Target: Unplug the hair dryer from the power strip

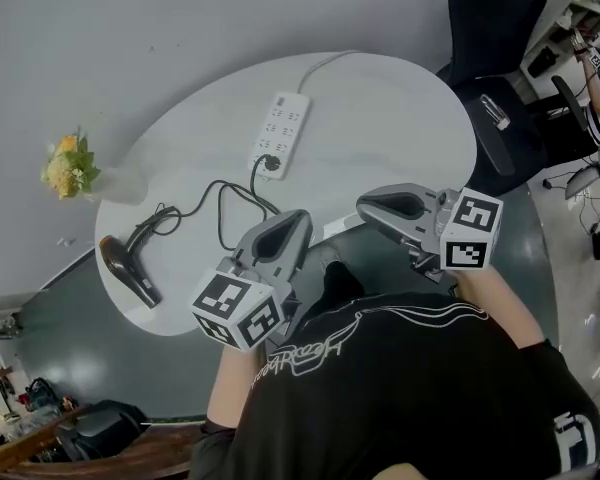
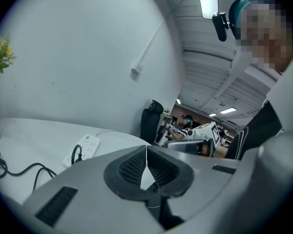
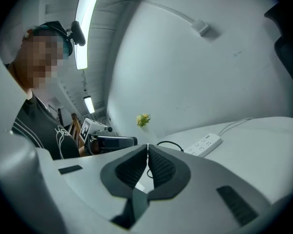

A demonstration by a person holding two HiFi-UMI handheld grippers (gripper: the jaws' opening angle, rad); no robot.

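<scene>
Closed, empty right hand-held gripper [image 3: 147,161] before power strip [image 3: 203,145]

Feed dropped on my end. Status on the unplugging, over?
Both shut, empty: left claw, right claw. On table: dryer untouched, plug still in strip. Only cord loops before plug.

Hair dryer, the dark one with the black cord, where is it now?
In the head view the dark hair dryer lies at the white oval table's left edge, below the yellow flowers, left of the left gripper.
</scene>
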